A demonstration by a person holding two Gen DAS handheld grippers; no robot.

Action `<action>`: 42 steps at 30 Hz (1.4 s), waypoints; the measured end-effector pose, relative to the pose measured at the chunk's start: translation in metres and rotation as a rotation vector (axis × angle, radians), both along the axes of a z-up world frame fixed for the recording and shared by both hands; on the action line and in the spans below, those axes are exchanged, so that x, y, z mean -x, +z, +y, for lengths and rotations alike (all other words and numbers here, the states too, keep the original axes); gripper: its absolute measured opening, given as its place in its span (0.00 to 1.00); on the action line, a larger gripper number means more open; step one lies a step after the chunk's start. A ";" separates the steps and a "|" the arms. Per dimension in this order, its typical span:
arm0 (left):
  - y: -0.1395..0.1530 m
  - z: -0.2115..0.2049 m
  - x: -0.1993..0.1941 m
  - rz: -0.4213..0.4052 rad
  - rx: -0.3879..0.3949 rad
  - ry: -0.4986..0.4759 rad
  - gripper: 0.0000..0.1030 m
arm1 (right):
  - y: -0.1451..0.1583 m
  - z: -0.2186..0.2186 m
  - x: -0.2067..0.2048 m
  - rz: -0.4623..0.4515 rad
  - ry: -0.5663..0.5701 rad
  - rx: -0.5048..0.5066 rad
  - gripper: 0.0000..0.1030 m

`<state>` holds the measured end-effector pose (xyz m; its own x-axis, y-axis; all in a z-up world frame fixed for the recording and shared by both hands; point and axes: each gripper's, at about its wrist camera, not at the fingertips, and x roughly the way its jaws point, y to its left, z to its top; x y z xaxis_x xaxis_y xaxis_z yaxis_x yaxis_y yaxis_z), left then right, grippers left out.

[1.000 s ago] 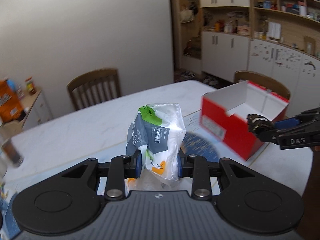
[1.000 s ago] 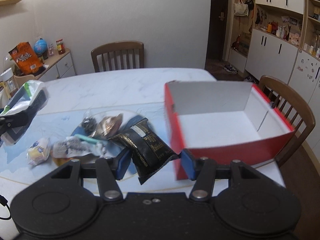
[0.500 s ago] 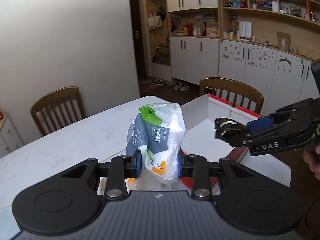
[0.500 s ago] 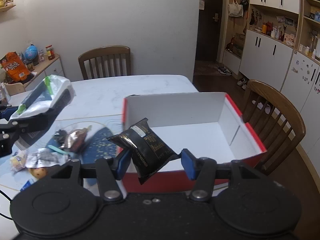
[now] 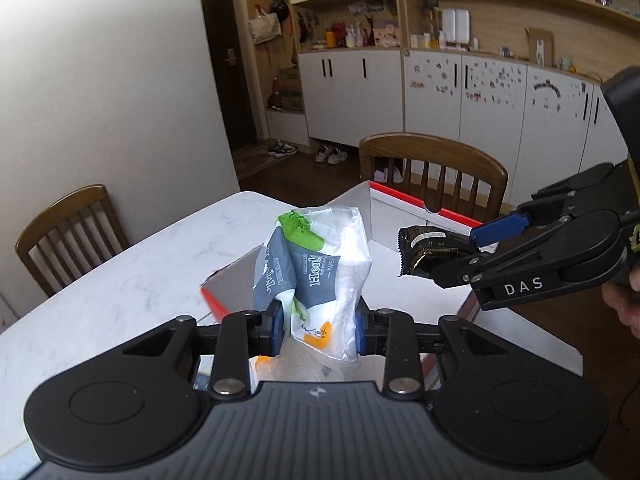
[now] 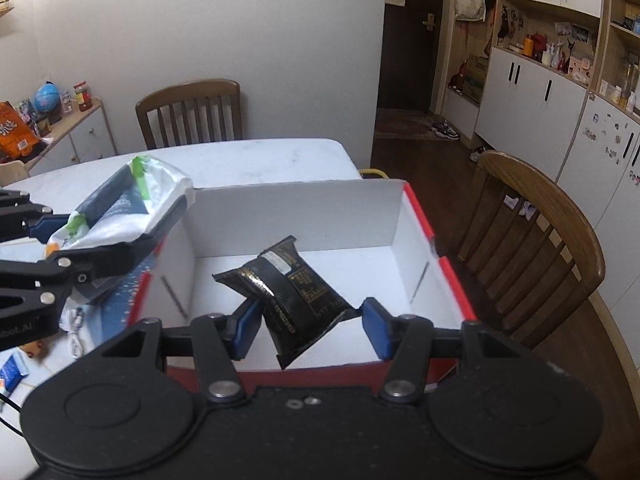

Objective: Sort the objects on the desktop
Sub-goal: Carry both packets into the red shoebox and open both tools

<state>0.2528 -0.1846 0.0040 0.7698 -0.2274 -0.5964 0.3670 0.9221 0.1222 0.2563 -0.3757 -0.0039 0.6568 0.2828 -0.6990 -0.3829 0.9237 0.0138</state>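
Since both items hang above the red box (image 6: 420, 216), each awaits dropping: the black packet (image 6: 296, 292) sits between the right gripper (image 6: 310, 330)'s spread jaws; the left gripper (image 5: 318, 330) clenches the white pack (image 5: 320, 276).

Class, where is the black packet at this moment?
In the right wrist view the black packet sits between the right gripper's jaws, over the open red box. The left gripper with its white bag is to its left.

Black packet (image 6: 294, 286) tilted over open red-walled box (image 6: 448, 276); white-grey-green tissue pack (image 5: 316, 276) upright, pinched.
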 end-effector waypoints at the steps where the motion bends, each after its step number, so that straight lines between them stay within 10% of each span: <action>1: -0.001 -0.003 -0.006 0.005 -0.003 -0.008 0.29 | -0.001 -0.003 -0.005 0.004 -0.001 0.003 0.53; 42: -0.098 -0.047 -0.139 0.386 -0.213 -0.066 0.29 | -0.096 0.013 -0.108 0.342 0.185 0.172 0.53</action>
